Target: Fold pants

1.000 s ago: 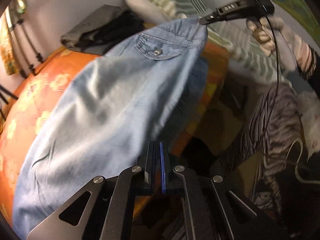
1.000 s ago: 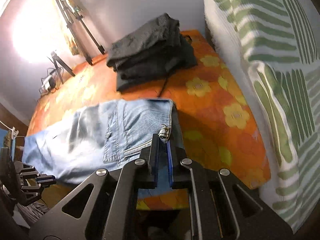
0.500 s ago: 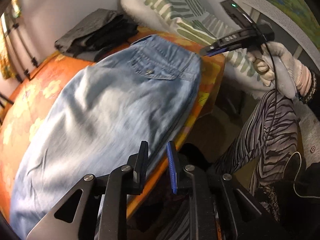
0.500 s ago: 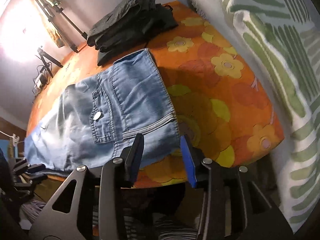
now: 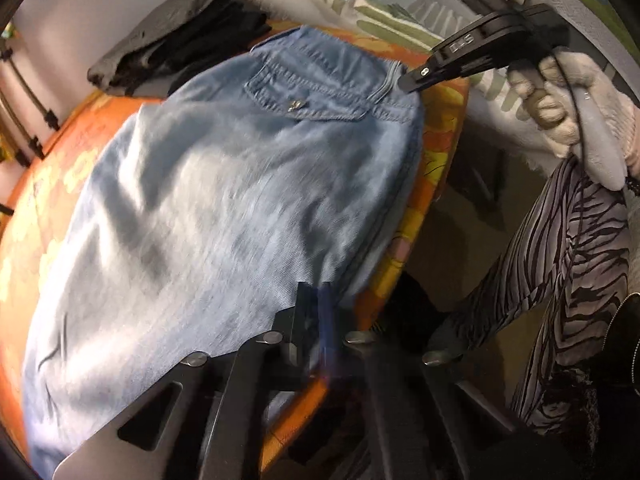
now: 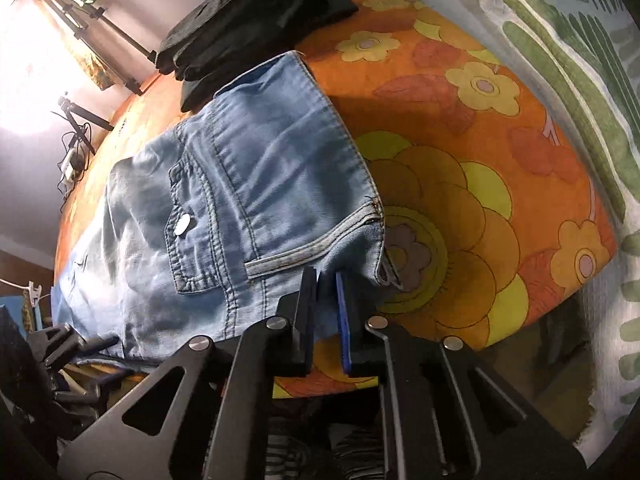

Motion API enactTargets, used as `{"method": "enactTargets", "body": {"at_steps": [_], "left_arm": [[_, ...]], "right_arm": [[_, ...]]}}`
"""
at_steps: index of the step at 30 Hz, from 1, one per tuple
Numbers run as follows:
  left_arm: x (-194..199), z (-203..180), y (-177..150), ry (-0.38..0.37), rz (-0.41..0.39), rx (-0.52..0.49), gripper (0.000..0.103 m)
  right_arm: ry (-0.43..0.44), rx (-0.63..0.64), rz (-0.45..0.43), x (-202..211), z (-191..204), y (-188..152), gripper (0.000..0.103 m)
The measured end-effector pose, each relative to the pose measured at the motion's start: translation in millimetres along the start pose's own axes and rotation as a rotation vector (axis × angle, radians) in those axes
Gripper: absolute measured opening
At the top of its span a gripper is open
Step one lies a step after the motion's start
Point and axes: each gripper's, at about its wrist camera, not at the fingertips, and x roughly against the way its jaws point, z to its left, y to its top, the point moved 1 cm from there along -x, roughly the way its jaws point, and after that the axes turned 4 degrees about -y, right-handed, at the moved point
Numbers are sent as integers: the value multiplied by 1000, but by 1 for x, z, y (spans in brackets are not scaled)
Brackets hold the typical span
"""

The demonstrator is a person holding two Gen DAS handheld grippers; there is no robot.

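Note:
Light blue denim pants (image 5: 224, 208) lie flat on the orange flowered bed, folded lengthwise, back pocket up. My left gripper (image 5: 314, 300) is shut on the near edge of the pants leg at the bed's edge. In the right wrist view the pants (image 6: 248, 200) show the waistband end; my right gripper (image 6: 326, 280) is nearly shut on the lower edge of the waistband corner. The right gripper also shows in the left wrist view (image 5: 412, 78), at the waistband.
A pile of dark folded clothes (image 6: 256, 12) lies at the far end of the bed (image 6: 460, 168), touching the pants. A green-striped pillow (image 6: 560, 40) stands on the right. A tripod (image 6: 80, 32) stands by the wall. The person's striped legs (image 5: 560, 264) are beside the bed.
Both grippers opened half a second ago, letting the pants lie on the bed. Now both have closed again on the pants' near edge.

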Motion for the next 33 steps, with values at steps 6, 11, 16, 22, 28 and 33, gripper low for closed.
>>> {"method": "enactTargets", "body": {"at_steps": [6, 11, 16, 22, 28, 33], "left_arm": [[12, 1, -6, 6, -44, -22, 0], [13, 3, -8, 22, -39, 17, 21], [11, -12, -3, 39, -76, -27, 34], [-9, -24, 8, 101, -38, -87, 34], [-16, -19, 11, 66, -28, -55, 9], [-11, -15, 11, 26, -44, -31, 4]], "right_arm": [[46, -3, -50, 29, 1, 4, 4], [46, -23, -104, 50, -7, 8, 2], [85, -42, -126, 70, -13, 12, 2], [139, -95, -16, 44, -10, -5, 23], [191, -189, 38, 8, -8, -17, 39], [184, -233, 70, -15, -5, -23, 39]]}}
